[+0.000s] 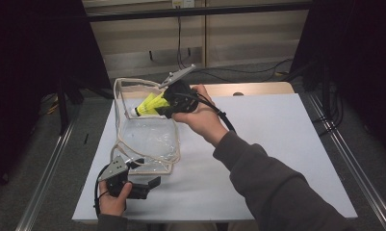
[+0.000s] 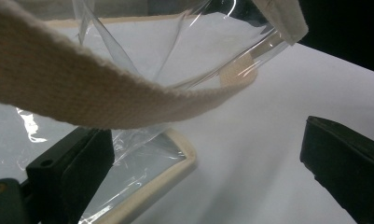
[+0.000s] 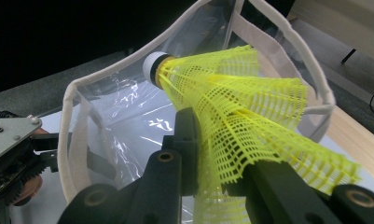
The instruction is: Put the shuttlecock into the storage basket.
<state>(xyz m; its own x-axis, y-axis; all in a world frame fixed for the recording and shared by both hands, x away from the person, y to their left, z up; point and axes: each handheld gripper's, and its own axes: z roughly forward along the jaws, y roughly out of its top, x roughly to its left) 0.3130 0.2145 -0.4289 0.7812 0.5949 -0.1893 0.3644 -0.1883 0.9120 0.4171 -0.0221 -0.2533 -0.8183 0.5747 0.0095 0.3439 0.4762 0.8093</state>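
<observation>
A clear plastic bag (image 1: 147,137) with cream trim stands open-mouthed on the white table (image 1: 277,144). My right gripper (image 1: 164,107) hovers at the bag's upper rim, shut on the netted skirt of a yellow shuttlecock (image 1: 149,105). In the right gripper view the shuttlecock (image 3: 231,93) points its white cork into the bag (image 3: 114,107), and the right gripper (image 3: 217,149) pinches its skirt. My left gripper (image 1: 147,187) rests low at the bag's near left corner, open. In the left gripper view a cream strap (image 2: 82,88) hangs over the left gripper (image 2: 205,135), and the bag's bottom edge (image 2: 142,158) lies between its jaws, untouched.
A wooden board (image 1: 248,89) runs along the table's far edge. Metal rails (image 1: 344,154) flank the table on both sides, and cables (image 1: 238,72) trail on the floor behind. The right half of the table is bare white surface.
</observation>
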